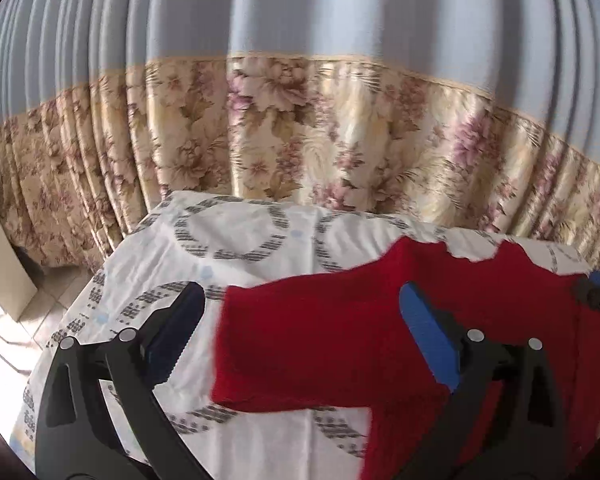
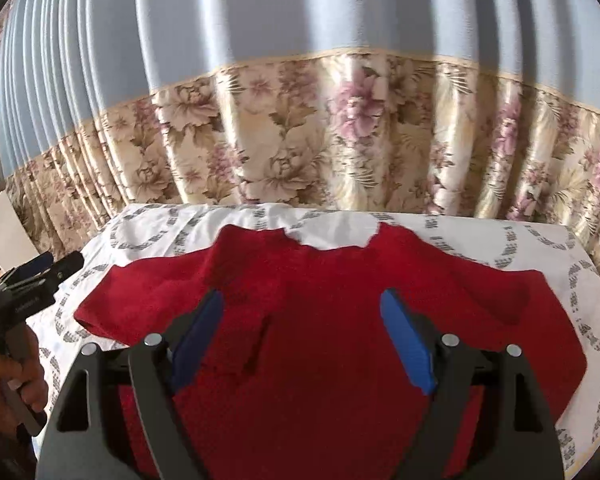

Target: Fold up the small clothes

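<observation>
Red sweater (image 2: 320,320): spread flat on patterned cloth (image 1: 236,240) over the counter, sleeves out.
Left gripper (image 1: 300,340): jaws apart, above left sleeve.
Right gripper (image 2: 300,340): jaws apart, above body.

We see our left gripper (image 1: 300,304): 2 black plastic arms, each with 2 round silver screw heads and a slot cutout, tipped with blue ribbed pads (image 1: 428,336). Our right gripper (image 2: 302,312) looks identical. Left of it, our bare-skinned left hand (image 2: 8,380) wraps a grey handle.
</observation>
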A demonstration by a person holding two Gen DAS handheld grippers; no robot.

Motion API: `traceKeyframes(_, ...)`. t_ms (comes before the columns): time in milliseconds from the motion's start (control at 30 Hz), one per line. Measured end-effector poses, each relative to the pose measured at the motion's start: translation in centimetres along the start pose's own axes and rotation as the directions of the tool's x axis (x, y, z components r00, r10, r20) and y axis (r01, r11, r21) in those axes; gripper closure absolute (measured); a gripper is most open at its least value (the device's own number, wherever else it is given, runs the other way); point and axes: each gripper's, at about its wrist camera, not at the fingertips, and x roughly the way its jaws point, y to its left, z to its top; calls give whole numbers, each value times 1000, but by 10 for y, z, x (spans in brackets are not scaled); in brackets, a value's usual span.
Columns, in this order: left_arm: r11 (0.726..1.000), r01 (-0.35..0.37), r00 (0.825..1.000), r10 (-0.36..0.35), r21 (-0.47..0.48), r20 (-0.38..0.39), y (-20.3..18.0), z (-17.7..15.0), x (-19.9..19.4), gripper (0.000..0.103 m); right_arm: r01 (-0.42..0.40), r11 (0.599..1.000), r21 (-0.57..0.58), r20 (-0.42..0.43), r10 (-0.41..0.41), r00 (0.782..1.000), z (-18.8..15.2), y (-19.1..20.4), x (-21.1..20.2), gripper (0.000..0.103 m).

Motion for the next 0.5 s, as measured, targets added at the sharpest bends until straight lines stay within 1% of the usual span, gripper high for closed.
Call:
traceKeyframes(200, 998, -69, 997, 69, -8, -21, 27, -2, 17, 6, -40, 999, -26, -62, 39, 997, -4, 34, 29, 21)
traceKeyframes(333, 998, -58, 998, 58, -16, -23, 35, 0, 18, 6, -24, 999, -41, -93, 21, 995, -12, 46, 46, 21)
traceKeyframes(500, 998, -57, 998, 56, -41, -29, 46, 1, 18, 6, -27, 997, -70, -145, 16, 989, -25, 61, 69, 22)
